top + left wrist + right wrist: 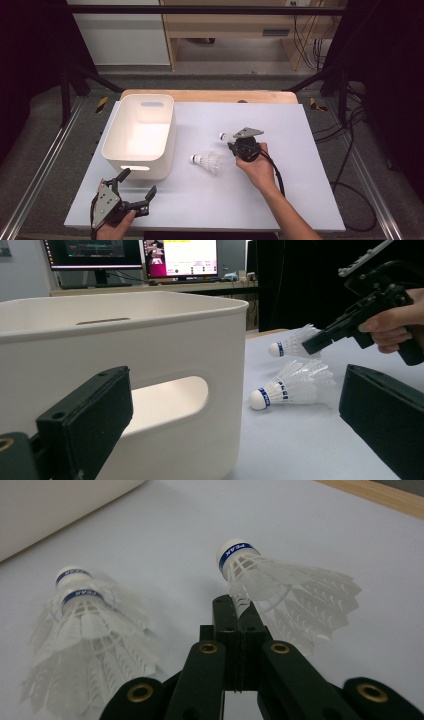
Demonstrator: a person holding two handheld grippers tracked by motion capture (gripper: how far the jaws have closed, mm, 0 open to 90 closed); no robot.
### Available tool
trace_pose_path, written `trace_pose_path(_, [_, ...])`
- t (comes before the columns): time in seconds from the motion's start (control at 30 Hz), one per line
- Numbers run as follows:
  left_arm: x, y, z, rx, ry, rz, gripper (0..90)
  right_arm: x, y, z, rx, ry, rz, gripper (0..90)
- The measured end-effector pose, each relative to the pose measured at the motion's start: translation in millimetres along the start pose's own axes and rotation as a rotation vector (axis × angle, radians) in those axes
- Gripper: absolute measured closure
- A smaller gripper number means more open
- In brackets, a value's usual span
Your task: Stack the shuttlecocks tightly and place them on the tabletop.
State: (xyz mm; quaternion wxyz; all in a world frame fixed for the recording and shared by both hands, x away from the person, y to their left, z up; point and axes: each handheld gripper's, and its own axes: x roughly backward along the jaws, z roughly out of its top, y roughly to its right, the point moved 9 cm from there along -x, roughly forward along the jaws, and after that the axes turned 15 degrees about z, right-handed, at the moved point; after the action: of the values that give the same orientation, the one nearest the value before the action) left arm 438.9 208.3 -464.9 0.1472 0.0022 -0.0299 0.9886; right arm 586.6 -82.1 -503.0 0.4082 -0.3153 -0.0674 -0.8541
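A white shuttlecock with a blue-banded cork hangs by its feather skirt from my right gripper, near the middle of the white table top. In the right gripper view the black jaws are shut on the edge of that shuttlecock's skirt. A second shuttlecock lies on its side to the left; it shows two blue bands and may be two nested. My left gripper rests open at the front left, in front of a white bin, with nothing between its fingers.
The bin has a handle cut-out facing the left gripper and looks empty inside. The white board ends at a wooden strip at the back. A black cable trails from the right gripper along the forearm.
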Motion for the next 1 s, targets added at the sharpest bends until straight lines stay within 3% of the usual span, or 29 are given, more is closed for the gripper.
trace_pose_path(0.4, [0.3, -2.3, -0.6, 0.001, -0.002, 0.009, 0.8, 22.6, -9.9, -35.2, -0.008, -0.004, 0.026, 90.0])
trace_pose_path(1.0, [0.5, -2.9, -0.5, 0.006, -0.002, 0.01, 0.8, 48.0, -31.7, -49.2, 0.024, 0.005, 0.061, 90.0])
